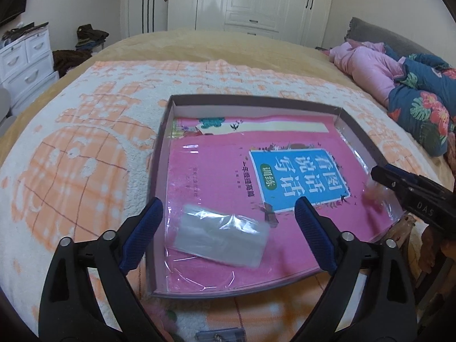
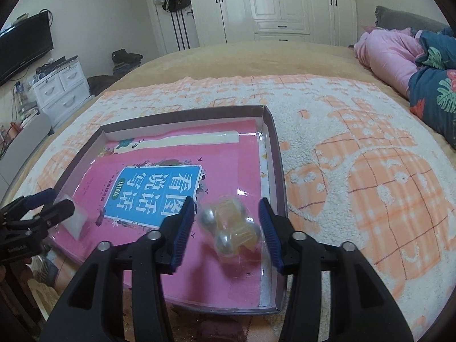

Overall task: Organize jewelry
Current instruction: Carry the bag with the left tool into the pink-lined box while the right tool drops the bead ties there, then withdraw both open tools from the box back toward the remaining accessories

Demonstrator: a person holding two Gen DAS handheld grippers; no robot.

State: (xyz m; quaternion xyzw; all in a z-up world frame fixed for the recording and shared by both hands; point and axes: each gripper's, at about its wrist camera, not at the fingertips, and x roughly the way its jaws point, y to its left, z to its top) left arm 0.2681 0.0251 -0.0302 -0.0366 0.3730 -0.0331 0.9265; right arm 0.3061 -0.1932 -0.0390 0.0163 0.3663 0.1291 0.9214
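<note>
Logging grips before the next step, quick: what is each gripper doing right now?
Left gripper: open, above the clear plastic bag.
Right gripper: open, the yellow jewelry packet between its fingers, not pinched.

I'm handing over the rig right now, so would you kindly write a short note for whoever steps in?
Left tool: open, empty, over the small clear bag lying on the pink book in the shallow box.
Right tool: open; the clear pouch with yellow and silvery pieces lies loose between its fingers, not gripped.
Done: nothing visibly sorted.
Left: get the pieces bagged and put away.
</note>
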